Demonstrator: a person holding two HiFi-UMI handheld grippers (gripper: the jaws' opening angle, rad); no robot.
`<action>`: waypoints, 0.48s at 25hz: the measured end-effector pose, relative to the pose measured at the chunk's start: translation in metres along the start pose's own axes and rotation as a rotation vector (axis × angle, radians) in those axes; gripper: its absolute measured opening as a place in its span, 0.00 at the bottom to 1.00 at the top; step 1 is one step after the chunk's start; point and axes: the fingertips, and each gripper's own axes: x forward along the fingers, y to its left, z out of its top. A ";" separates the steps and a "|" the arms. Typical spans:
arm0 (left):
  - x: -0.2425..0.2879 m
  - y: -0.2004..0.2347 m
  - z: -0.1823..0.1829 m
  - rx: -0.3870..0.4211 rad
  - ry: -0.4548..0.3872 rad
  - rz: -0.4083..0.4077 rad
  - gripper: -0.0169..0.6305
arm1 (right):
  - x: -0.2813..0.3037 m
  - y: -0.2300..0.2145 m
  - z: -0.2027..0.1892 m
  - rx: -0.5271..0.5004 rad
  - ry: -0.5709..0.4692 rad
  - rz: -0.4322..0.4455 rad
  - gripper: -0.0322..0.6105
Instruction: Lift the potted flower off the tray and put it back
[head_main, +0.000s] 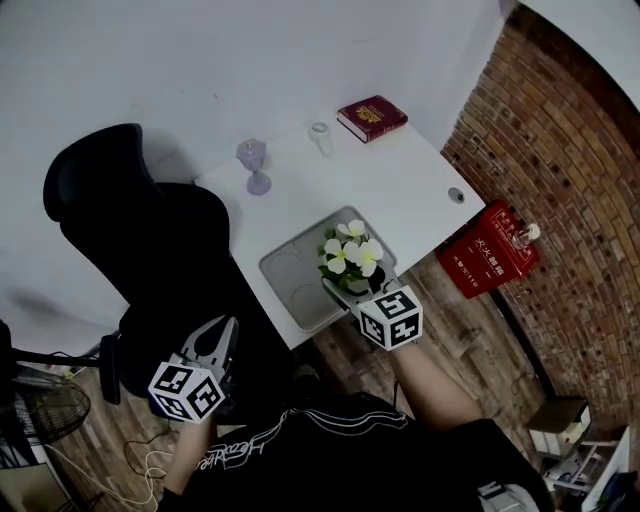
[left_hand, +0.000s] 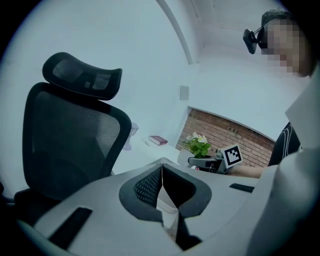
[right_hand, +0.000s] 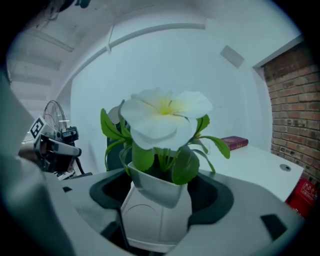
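Observation:
The potted flower, white blooms and green leaves in a small white pot, hangs just above the near right part of the grey tray on the white table. My right gripper is shut on the pot, whose sides sit between the dark pads in the right gripper view. My left gripper hovers low at the left, off the table beside the black chair, with its jaws together and nothing in them. From the left gripper view the plant shows far off.
On the table's far side stand a purple goblet, a small clear glass and a red book. A red box sits on the floor by the brick wall. A fan stands at the lower left.

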 end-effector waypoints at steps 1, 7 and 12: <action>-0.004 -0.007 0.000 -0.001 -0.007 -0.006 0.08 | -0.011 0.007 0.004 -0.002 -0.015 0.012 0.60; -0.038 -0.056 -0.011 -0.004 -0.034 -0.052 0.08 | -0.080 0.053 0.010 0.008 -0.084 0.076 0.60; -0.064 -0.086 -0.022 0.020 -0.050 -0.084 0.08 | -0.128 0.089 0.006 -0.019 -0.118 0.111 0.60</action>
